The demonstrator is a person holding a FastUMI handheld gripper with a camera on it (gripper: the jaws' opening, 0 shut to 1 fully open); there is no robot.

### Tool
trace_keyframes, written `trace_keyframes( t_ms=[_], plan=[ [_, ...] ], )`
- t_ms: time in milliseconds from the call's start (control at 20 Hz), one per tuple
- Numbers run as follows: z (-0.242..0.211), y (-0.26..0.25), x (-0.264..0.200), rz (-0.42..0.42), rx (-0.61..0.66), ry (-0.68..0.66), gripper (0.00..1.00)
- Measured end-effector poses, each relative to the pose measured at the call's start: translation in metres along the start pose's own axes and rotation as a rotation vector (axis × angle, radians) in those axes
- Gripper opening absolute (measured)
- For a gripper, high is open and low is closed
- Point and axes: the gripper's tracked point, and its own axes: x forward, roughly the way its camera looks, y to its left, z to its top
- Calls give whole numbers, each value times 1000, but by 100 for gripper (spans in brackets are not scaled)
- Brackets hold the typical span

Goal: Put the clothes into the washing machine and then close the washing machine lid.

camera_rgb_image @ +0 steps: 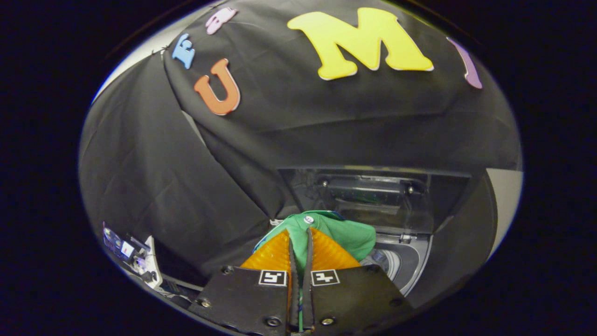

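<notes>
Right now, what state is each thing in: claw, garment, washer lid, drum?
claw: shut on the green garment, fabric pinched between both fingers.
green garment: held up, bunched just ahead of the fingers, not yet in the drum.
washer lid: open, standing upright beyond the garment.
drum: opening uncovered, partly hidden by the garment.

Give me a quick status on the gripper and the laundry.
Gripper shut on green garment, fabric pinched between both fingers. Washing machine just beyond, lid raised, drum open. Garment not yet in the drum. Nothing visible blocking the opening.
</notes>
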Motion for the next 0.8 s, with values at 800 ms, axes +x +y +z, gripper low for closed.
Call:
trace_keyframes(
  t_ms=[800],
  plan=[
    [-89, -80, 120, -226, 248, 154, 6]
  ],
)
